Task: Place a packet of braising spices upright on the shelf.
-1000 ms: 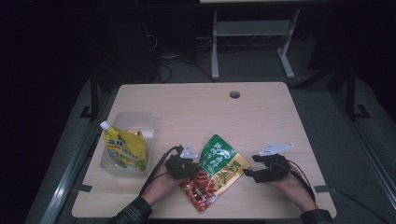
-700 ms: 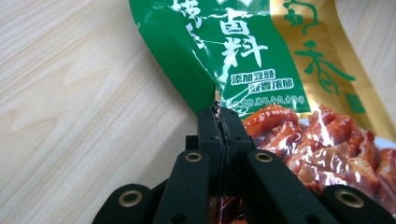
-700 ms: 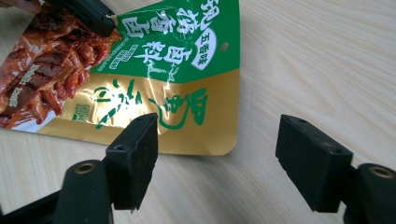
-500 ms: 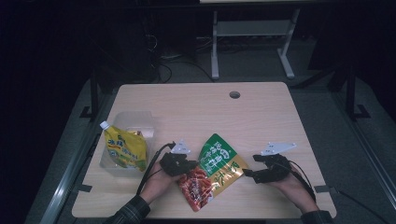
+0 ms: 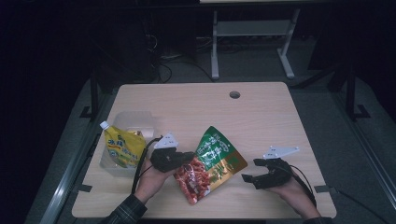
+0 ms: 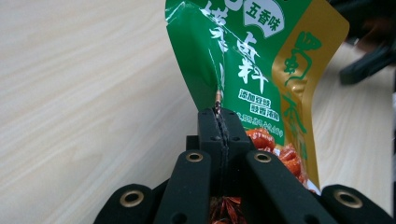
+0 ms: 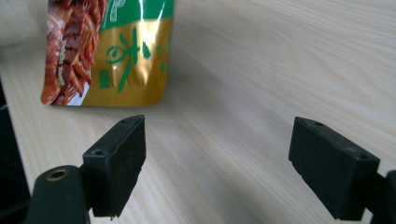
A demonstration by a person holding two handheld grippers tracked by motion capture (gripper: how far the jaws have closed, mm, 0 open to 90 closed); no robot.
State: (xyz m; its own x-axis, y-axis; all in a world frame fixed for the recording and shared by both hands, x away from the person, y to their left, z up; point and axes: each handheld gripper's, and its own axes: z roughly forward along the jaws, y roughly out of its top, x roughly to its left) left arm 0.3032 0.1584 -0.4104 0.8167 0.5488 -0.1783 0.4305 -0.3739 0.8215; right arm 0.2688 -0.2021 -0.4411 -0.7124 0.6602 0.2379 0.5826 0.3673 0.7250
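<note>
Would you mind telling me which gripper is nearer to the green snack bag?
Left. The left gripper has its jaws shut on the green snack bag's edge, holding it. The right gripper sits apart from the bag on the table, jaws open with nothing between them.

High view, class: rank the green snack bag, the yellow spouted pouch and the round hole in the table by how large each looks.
1. Green snack bag, lifted toward the camera, which may flatter it.
2. Yellow spouted pouch, somewhat smaller.
3. Round hole, smallest by far.
</note>
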